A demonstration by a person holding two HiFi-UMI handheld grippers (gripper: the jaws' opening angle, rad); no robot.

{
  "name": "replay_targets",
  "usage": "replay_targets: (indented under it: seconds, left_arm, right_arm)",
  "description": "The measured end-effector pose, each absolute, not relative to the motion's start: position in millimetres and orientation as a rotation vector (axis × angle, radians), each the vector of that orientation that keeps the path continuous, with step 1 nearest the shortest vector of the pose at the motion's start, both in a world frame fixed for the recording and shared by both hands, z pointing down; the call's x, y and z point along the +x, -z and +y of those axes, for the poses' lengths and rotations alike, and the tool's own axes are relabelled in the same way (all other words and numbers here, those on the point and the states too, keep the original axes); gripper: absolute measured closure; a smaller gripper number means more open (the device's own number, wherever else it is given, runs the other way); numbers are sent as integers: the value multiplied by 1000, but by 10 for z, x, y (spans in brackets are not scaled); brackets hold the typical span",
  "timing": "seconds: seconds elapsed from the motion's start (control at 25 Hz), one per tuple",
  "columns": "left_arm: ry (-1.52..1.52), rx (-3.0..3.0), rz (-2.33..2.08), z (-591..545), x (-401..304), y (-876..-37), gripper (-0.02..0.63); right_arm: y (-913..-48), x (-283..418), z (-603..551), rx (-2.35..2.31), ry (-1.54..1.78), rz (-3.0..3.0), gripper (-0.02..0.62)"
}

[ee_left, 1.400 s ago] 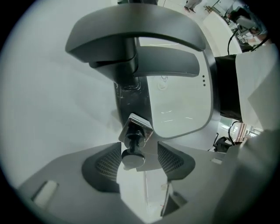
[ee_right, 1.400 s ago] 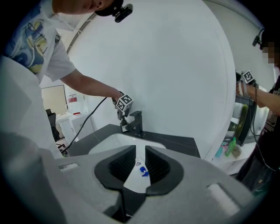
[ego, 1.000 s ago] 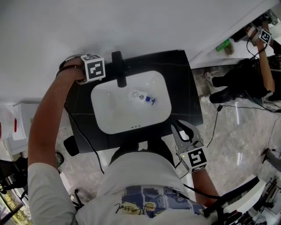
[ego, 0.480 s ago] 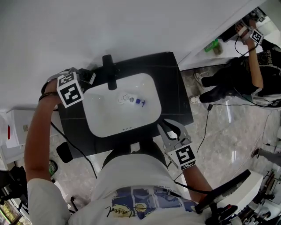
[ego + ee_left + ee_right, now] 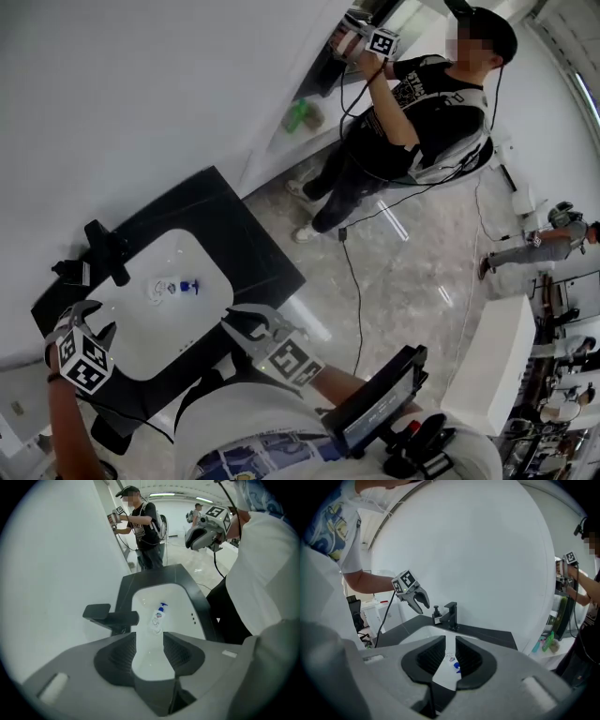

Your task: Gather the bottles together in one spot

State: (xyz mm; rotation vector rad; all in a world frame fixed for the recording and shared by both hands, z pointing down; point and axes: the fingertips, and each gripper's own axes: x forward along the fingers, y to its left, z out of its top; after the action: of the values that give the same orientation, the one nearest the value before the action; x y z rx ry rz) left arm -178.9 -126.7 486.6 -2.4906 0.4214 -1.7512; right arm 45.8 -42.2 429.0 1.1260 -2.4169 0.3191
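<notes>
A small clear bottle [image 5: 174,287] with a blue cap lies on its side in the white basin [image 5: 202,309] of a black counter. It also shows as the clear bottle [image 5: 158,617] beyond my left jaws and the clear bottle [image 5: 452,660] beyond my right jaws. A black pump bottle [image 5: 437,615] stands beside the black faucet [image 5: 451,615]. My left gripper [image 5: 86,320] hovers over the basin's left side; its jaws have just been closing, with nothing between them. My right gripper [image 5: 247,322] hangs at the counter's front edge, open and empty.
The faucet [image 5: 106,252] rises at the basin's back rim. Another person [image 5: 422,103] stands to the right at a white ledge holding a green bottle [image 5: 302,114]. Cables trail across the marble floor [image 5: 403,272]. A white wall backs the counter.
My left gripper has pulled away from the counter's back corner by the faucet toward the basin's near left side. The head view has swung right. The right gripper stayed put.
</notes>
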Motion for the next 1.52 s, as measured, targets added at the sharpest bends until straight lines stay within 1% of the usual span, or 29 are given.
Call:
replay_targets:
  seconds: [0.4,0.6,0.8,1.0,1.28,1.52]
  left_arm:
    - [1599,-2727,215,-797,-993,-5167,422]
    - [1626,-2741,54,-542,-674,-5584,422]
    - [1597,-2764,31,-738,-229,-5919,434]
    - [1653,-2757,64,-921,-60,-6274,426]
    - [1793,-2628,121,-1213,26,-6919,459]
    - [1839,-2548,114,-1365,166,-7230,456]
  right_arm:
    - [-4282,583,-410,1177,-329,-2395,530]
    - [-4173,702,-331,1165,-338,-2399,529]
    - [-4203,1005,-464,1196,-335,-2367,531]
    - [-4277,1187,-492,1207,-360,-2345,530]
    - [-4385,1475,-493,1206,-407,-2310,529]
    - [-4451,1709,-539,1212,-443,-2280,529]
